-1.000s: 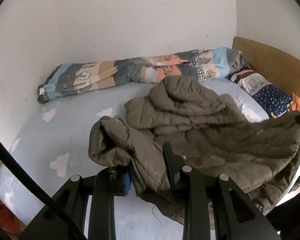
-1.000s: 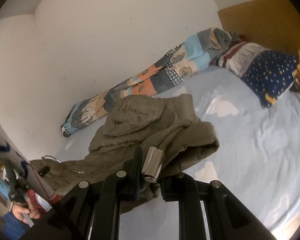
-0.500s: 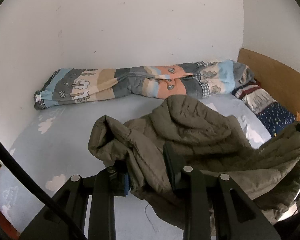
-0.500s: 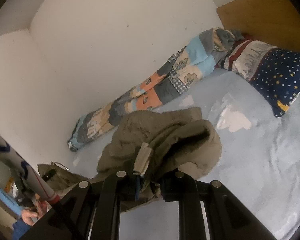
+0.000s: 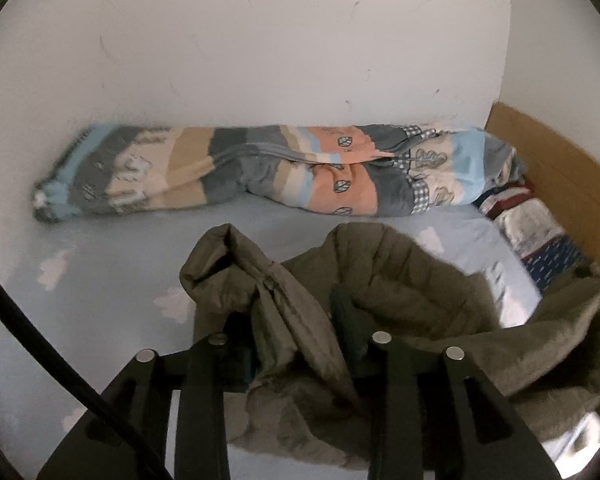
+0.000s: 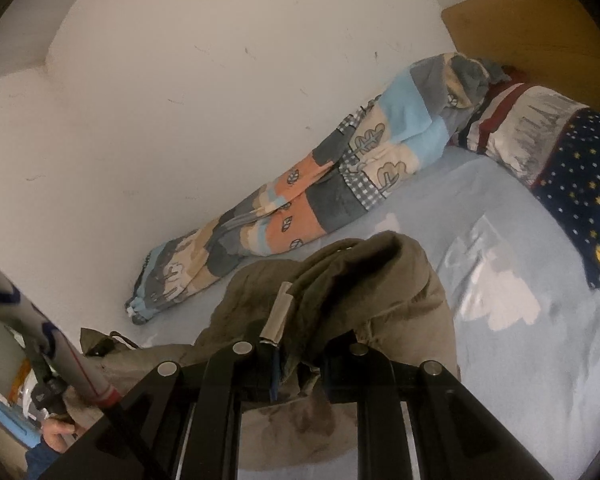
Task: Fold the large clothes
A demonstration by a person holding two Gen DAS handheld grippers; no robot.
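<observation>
My two wrist cameras, both close above the bed

Each looks forward and down along my fingers, toward the wall. Both share the olive jacket (image 5: 412, 292) (image 6: 364, 280), the rolled patchwork quilt (image 5: 260, 172) (image 6: 300, 200) and the pale blue sheet (image 5: 112, 264) (image 6: 520, 360).

Pillow (image 5: 540, 236) blurred, edge-cropped

We see a plain white wall (image 5: 284, 40), scuffed with faint dark marks, running along the far side of a bed (image 5: 112, 280) covered in a pale blue sheet with white cloud shapes. A rolled patchwork quilt (image 5: 260, 176) lies against that wall. At the head stands a tan wooden headboard (image 6: 532, 28), with a star-patterned pillow (image 6: 580, 176) before it.
</observation>
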